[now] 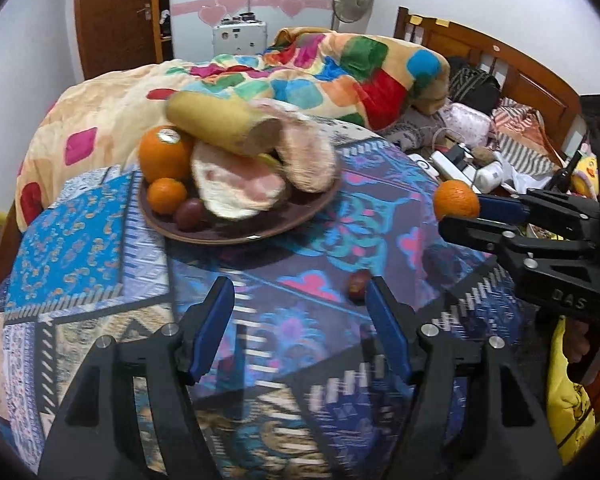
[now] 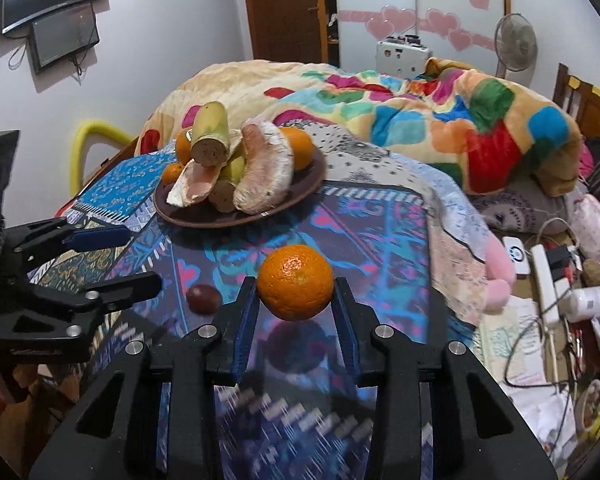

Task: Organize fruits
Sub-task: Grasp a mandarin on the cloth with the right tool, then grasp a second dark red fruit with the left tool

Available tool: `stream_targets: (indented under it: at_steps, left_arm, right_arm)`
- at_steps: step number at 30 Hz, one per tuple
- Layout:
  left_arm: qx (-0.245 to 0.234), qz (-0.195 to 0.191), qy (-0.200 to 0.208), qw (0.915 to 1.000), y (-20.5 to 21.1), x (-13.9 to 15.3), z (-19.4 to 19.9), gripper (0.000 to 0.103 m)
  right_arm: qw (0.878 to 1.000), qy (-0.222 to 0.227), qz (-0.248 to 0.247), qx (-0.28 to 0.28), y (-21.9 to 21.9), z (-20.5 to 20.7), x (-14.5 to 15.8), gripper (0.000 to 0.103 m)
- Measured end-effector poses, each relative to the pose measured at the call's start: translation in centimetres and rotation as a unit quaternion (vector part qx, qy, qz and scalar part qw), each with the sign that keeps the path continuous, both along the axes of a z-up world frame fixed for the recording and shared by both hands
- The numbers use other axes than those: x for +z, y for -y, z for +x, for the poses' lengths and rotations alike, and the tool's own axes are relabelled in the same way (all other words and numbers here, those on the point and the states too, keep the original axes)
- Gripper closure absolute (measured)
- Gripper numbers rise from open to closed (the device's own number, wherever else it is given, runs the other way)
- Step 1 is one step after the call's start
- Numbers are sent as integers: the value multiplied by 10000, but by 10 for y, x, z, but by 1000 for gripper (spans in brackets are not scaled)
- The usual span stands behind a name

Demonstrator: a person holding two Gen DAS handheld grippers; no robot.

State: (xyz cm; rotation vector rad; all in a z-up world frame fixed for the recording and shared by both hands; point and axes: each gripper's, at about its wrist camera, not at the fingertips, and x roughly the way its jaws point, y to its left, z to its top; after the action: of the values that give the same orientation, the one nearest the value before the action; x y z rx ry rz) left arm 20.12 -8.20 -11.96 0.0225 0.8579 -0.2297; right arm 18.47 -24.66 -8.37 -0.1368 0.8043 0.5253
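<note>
A small round orange mandarin (image 2: 295, 282) is clamped between the blue-padded fingers of the right gripper (image 2: 296, 300) and is held clear of the patterned blue and purple cloth (image 2: 384, 216); a shadow is seen beneath it. The left gripper (image 1: 300, 316) is held released, nothing between its jaws, low over the same cloth. Just beyond its right fingertip a small dark red plum-like fruit (image 1: 358, 280) is left lying loose on the cloth.

The round dark brown plate (image 2: 300, 196) is set farther back on the cloth and is already crowded: a large orange with a sticker (image 1: 164, 152), a smaller orange (image 1: 166, 195), a dark red fruit (image 1: 190, 214), pale pink pomelo segments (image 1: 240, 188) and a yellow-green cut cylinder (image 1: 224, 124) laid across the top.

The step in hand is judged to be the carrying of the mandarin to the plate. It is best done with the grip kept firm but not crushing, since the peel is soft and the fruit round enough to slip. The fruit should be carried level and high enough to pass the plate's rim, then lowered into a bare part of the plate near its front edge, away from the leaning pile. Release should be delayed until the fruit is resting, so that it cannot roll off. The loose dark fruit could be gathered meanwhile by the left gripper.
</note>
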Motion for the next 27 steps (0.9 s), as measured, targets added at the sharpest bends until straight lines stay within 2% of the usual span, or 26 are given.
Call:
stream_targets:
  at_steps: [7, 9, 11, 15, 17, 19, 27]
  left_arm:
    - [-66, 153, -1, 9999, 29, -8, 1, 35]
    - [-80, 147, -55, 9998, 34, -12, 3, 40]
    - [-113, 160, -157, 9997, 38, -17, 7, 51]
    - [-79, 197, -174, 9996, 41, -22, 11, 59]
    - [-79, 256, -131, 9996, 41, -23, 11, 74]
    - [-128, 280, -93, 9995, 42, -22, 12, 83]
    - [-165, 137, -57, 9998, 21, -15, 4, 86]
  right_arm:
    - [9999, 25, -44, -114, 24, -12, -2, 69]
    - [9999, 27, -39, -132, 29, -12, -3, 69]
    - [9999, 27, -18, -145, 33, -14, -4, 69]
    - [9999, -6, 13, -158, 36, -13, -7, 69]
    - [9999, -19, 32, -151, 37, -13, -8, 69]
    - [9999, -37, 56, -141, 36, -11, -9, 69]
    - [9999, -14, 148, -23, 20, -3, -10, 69]
